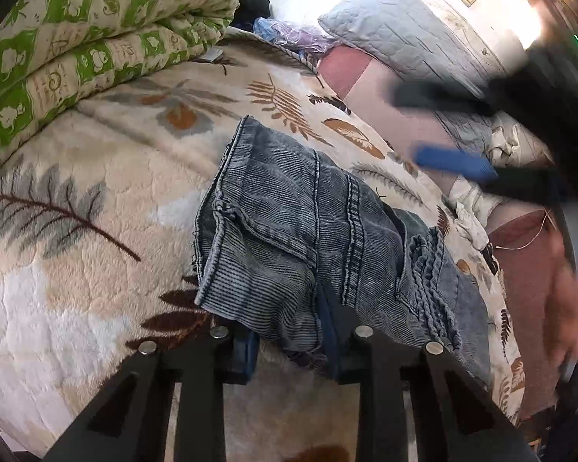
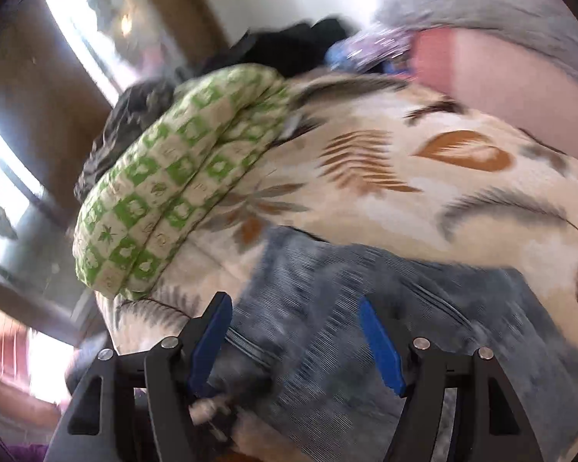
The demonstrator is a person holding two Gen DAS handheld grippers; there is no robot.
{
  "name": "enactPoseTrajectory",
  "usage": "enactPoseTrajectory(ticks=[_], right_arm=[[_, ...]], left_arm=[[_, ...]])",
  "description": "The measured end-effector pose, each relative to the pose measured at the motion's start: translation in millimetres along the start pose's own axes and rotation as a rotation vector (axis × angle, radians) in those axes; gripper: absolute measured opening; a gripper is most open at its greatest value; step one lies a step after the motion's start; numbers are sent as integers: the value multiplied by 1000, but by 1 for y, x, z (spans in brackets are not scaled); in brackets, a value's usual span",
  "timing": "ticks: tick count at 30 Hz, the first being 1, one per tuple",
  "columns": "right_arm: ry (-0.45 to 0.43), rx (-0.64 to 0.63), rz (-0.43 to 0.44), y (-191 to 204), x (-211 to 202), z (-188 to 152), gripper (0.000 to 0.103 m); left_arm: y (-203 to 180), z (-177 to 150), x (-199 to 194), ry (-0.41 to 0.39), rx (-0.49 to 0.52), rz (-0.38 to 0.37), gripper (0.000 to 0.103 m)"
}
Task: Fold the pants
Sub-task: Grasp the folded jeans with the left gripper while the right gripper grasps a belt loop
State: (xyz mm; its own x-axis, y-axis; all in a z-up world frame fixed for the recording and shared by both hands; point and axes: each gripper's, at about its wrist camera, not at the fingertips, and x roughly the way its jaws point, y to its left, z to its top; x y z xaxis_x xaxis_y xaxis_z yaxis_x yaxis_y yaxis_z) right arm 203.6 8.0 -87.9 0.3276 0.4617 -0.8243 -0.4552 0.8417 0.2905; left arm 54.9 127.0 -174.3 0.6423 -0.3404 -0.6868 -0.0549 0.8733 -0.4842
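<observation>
A pair of grey-blue denim pants [image 1: 289, 231] lies folded into a thick bundle on a cream fleece blanket [image 1: 96, 177] with leaf prints. My left gripper [image 1: 289, 346] is open, and the bundle's near edge lies over and between its blue-padded fingers. My right gripper shows blurred at the right of the left wrist view [image 1: 443, 131], open and held above the bed. In the right wrist view the right gripper [image 2: 293, 327] is open just above the blurred pants [image 2: 366, 308], holding nothing.
A folded green-and-cream quilt [image 1: 77, 38] lies at the back left of the bed. A grey quilted pillow [image 1: 397, 30] and a pink sheet [image 1: 366, 77] lie at the back right. Dark clothes [image 1: 254, 0] and a plastic bag [image 1: 289, 32] sit behind. A window [image 2: 15, 177] is at the left.
</observation>
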Motion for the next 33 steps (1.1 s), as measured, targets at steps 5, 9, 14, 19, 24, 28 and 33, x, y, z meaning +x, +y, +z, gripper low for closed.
enactPoseTrajectory(ticks=[5, 9, 14, 19, 24, 28, 33], right_arm=[[157, -32, -45, 15, 52, 36, 72], [242, -81, -85, 26, 87, 54, 72], [344, -160, -179, 44, 124, 62, 73], [435, -228, -371, 40, 160, 58, 72], [412, -233, -400, 29, 159, 52, 36], [384, -151, -338, 14, 137, 55, 8], [268, -121, -347, 6, 99, 52, 7]], left_arm=[[4, -1, -1, 6, -17, -7, 29], [5, -1, 0, 8, -33, -13, 29], [6, 0, 1, 10, -52, -17, 29], [6, 1, 2, 13, -60, -20, 28], [8, 2, 3, 14, -60, -22, 28], [7, 2, 1, 3, -46, -23, 28], [-3, 2, -5, -39, 9, -26, 25]])
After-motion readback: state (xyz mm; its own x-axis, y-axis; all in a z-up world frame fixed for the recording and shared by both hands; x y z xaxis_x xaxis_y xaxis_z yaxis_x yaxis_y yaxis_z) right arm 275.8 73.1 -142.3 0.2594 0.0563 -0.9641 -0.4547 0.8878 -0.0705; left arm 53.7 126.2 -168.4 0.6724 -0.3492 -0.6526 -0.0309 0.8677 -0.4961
